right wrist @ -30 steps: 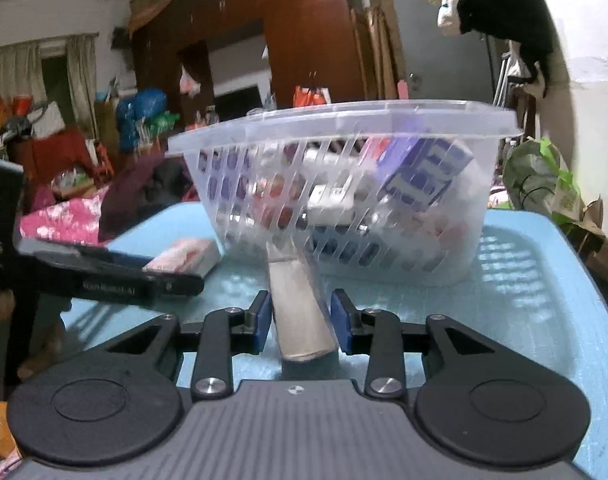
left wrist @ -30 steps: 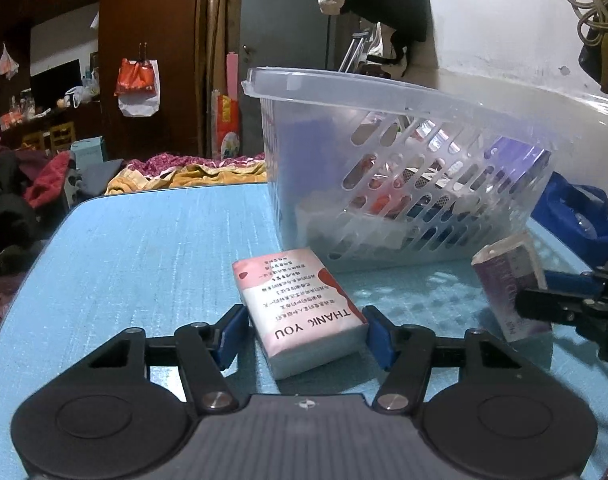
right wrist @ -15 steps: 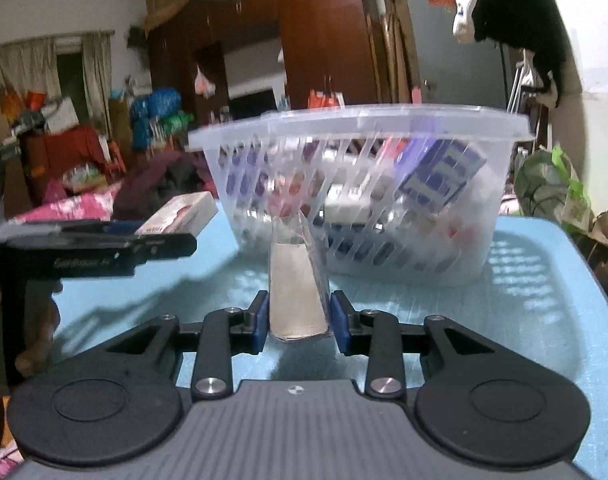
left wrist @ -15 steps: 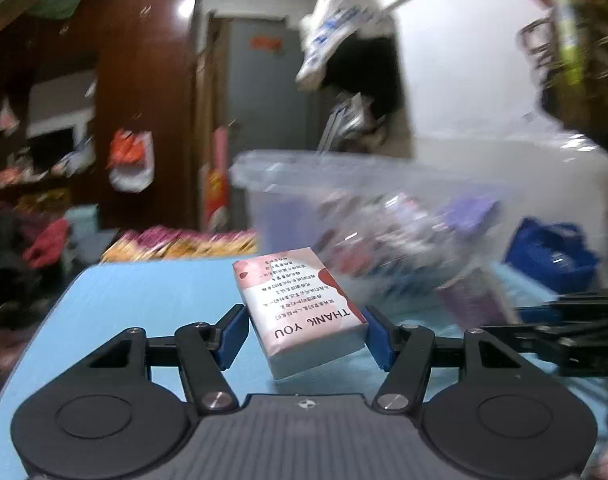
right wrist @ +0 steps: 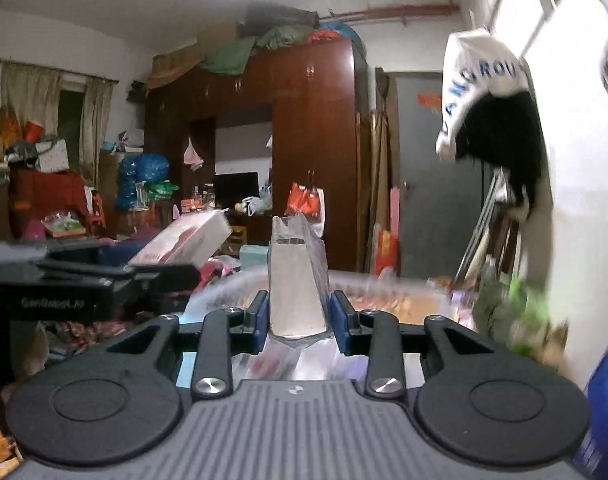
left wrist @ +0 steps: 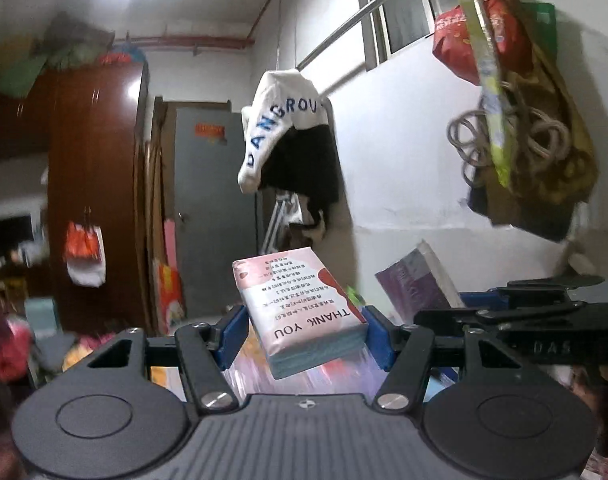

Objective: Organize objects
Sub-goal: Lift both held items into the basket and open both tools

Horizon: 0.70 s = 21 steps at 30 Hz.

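My left gripper (left wrist: 302, 338) is shut on a pink and white tissue pack (left wrist: 300, 312) printed "THANK YOU", held high in the air. My right gripper (right wrist: 300, 322) is shut on a purple tissue pack (right wrist: 298, 280), seen end-on in clear wrap. In the left wrist view the purple pack (left wrist: 416, 284) and the right gripper (left wrist: 504, 320) are to the right. In the right wrist view the pink pack (right wrist: 184, 240) and the left gripper (right wrist: 76, 284) are to the left. The clear basket's rim (right wrist: 240, 282) shows blurred just below both grippers.
A white and black garment (left wrist: 284, 140) hangs from a rail by the white wall. Bags and rope (left wrist: 516, 120) hang at the upper right. A brown wardrobe (right wrist: 312, 140) and a grey door (left wrist: 212, 216) stand behind.
Both grippers rose from the blue table with their packs, from in front of the basket to above its rim. The table has left both views.
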Each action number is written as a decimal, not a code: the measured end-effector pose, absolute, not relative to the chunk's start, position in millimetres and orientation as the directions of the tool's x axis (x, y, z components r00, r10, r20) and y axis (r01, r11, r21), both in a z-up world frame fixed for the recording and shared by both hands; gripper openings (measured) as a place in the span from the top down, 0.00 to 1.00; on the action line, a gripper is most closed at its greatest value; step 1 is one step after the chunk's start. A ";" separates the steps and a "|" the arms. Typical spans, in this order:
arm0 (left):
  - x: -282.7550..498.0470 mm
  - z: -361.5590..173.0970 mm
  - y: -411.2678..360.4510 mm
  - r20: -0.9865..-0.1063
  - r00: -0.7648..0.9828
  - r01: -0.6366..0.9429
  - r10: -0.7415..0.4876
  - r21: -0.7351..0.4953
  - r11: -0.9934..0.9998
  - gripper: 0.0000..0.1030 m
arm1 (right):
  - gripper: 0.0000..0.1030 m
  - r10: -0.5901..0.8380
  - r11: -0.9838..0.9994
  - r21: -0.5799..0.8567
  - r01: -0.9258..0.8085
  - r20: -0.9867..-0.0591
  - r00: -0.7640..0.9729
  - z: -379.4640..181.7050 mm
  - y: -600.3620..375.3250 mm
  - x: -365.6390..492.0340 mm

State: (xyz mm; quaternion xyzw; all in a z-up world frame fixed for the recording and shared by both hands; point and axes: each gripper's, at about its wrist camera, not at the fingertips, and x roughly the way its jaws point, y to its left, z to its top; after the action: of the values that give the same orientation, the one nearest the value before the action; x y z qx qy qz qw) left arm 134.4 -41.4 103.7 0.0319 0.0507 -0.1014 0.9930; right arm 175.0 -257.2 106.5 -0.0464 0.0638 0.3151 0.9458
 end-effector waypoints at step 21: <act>234.0 83.2 -22.3 -0.313 0.940 0.135 -0.137 -0.031 0.990 0.00 | 0.00 0.539 0.821 -0.033 -0.570 -0.284 0.793 97.9 -255.8 265.4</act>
State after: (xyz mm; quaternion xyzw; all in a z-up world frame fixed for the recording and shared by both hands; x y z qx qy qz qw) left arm 234.0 -22.3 83.2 -0.0044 0.1590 -0.0690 0.9849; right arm 265.4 -255.8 97.9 -0.0587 0.1323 0.2934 0.9450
